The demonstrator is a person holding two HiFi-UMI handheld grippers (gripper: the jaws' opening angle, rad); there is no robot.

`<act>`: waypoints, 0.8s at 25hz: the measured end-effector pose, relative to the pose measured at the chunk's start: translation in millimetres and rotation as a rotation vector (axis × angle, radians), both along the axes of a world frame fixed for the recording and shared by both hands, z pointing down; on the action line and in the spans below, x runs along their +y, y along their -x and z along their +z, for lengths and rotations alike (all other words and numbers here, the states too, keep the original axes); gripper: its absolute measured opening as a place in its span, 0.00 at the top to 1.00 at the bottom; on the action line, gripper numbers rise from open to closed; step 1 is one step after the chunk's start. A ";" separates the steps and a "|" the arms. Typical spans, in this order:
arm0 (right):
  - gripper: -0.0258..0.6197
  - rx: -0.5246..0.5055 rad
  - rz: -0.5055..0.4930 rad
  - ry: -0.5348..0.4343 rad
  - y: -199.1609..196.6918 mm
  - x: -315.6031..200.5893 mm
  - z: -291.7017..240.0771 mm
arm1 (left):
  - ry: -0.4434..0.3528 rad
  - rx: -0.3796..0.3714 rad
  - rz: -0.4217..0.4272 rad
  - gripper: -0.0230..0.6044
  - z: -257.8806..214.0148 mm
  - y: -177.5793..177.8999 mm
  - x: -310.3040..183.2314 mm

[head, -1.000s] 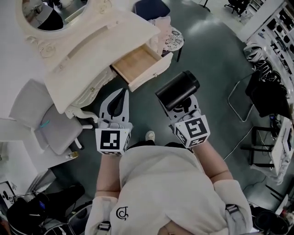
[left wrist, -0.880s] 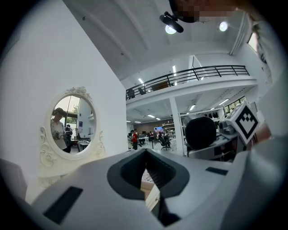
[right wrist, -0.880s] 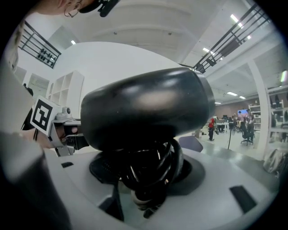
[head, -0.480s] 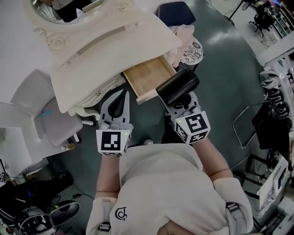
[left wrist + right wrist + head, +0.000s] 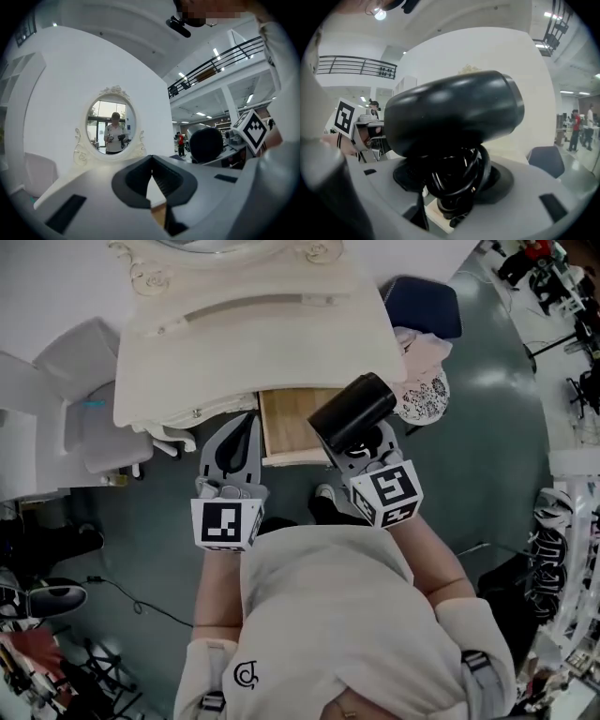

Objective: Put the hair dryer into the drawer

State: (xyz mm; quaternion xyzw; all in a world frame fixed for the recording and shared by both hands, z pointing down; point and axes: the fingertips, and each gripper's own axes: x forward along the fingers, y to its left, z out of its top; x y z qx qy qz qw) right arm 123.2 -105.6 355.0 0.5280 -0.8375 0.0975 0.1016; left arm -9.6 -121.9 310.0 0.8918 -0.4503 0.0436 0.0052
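The right gripper (image 5: 362, 440) is clamped on the black hair dryer (image 5: 352, 412), its jaws spread wide around the handle and the cord (image 5: 457, 180) coiled about it. The barrel stands out above the jaws. Seen from the head view, the dryer hangs in the air just over the right front corner of the open drawer (image 5: 286, 418) and is not yet inside it. The left gripper (image 5: 151, 161) is closed on nothing and hovers just to the left of the drawer's front. I judge the dryer to be a rigid plastic shell of moderate weight. Held this way it is top-heavy, and the glossy, rounded barrel looks slippery, so the handle is the sound place to grip. The springy cord loops between pads and handle may let it twist or slip. The cord could also uncoil and catch on the drawer's edge.
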 end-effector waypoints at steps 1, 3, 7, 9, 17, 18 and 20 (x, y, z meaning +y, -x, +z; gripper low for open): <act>0.56 0.005 -0.030 0.007 -3.7 -4.9 3.5 | 0.000 0.001 -0.019 0.94 2.6 -4.9 -2.3; 0.56 0.023 -0.090 0.029 -7.8 -14.6 14.5 | -0.003 0.005 -0.053 0.94 8.0 -12.8 -6.0; 0.56 0.050 -0.211 0.092 -5.7 -24.9 43.2 | 0.016 0.030 -0.127 0.94 15.0 -19.1 -6.4; 0.56 0.064 -0.257 0.121 -2.4 -28.9 58.2 | 0.024 0.044 -0.159 0.94 17.6 -20.7 -7.1; 0.56 0.127 -0.406 0.302 16.0 -42.6 139.6 | 0.110 0.015 -0.206 0.94 62.4 -8.7 -17.3; 0.56 0.140 -0.434 0.321 19.5 -42.7 149.8 | 0.126 -0.001 -0.214 0.94 70.6 -4.4 -17.5; 0.56 0.185 -0.497 0.354 25.7 -42.2 173.1 | 0.159 -0.035 -0.235 0.94 88.8 6.8 -17.3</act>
